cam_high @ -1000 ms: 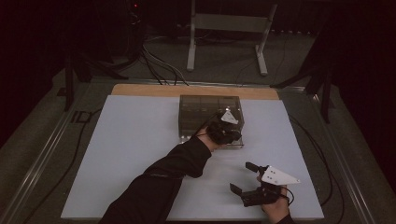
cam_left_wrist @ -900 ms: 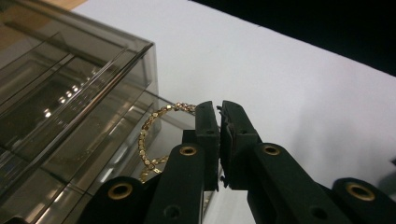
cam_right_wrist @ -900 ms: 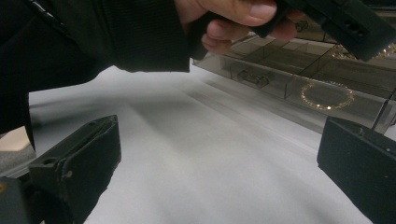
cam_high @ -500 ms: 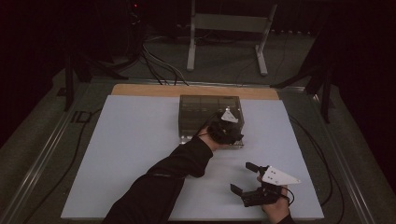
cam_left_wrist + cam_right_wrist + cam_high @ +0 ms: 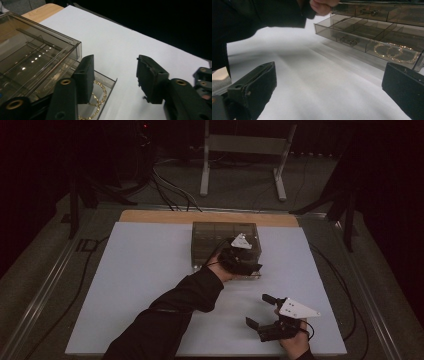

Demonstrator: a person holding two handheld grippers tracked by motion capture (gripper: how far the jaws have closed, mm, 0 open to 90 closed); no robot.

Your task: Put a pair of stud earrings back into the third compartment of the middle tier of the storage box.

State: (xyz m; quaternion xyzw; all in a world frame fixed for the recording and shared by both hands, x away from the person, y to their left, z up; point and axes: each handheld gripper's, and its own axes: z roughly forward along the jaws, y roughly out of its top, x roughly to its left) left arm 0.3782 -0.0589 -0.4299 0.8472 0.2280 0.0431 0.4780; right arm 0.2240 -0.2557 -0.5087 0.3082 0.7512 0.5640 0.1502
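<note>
I have the left gripper [image 5: 248, 263] over the front right corner of the smoky clear drawer box [image 5: 215, 235], which sits past the middle of the white table [image 5: 145, 285], toward twelve o'clock; its jaws have just been opening and now stand apart with nothing pressed between the pads. In the left gripper view [image 5: 113, 75] the gold chain [image 5: 98, 100] lies loose in the pulled-out drawer [image 5: 106, 83] under the left-hand jaw, at about seven o'clock from the gap — whether that pad brushes the links I cannot tell. The right-hand jaw hangs over bare table beside the drawer's outer wall.

From the right gripper view the chain [image 5: 395, 53] shows as looped gold links in the end compartment of the open drawer [image 5: 352, 41], at two o'clock; the drawer's small metal knob [image 5: 348, 41] sits on its front face. The person's left hand [image 5: 322, 6] is up at twelve, close against the box front.

My right gripper [image 5: 267, 310] rests low near the table's front edge, at roughly five o'clock from the box and well apart from it — jaws spread wide, empty.
</note>
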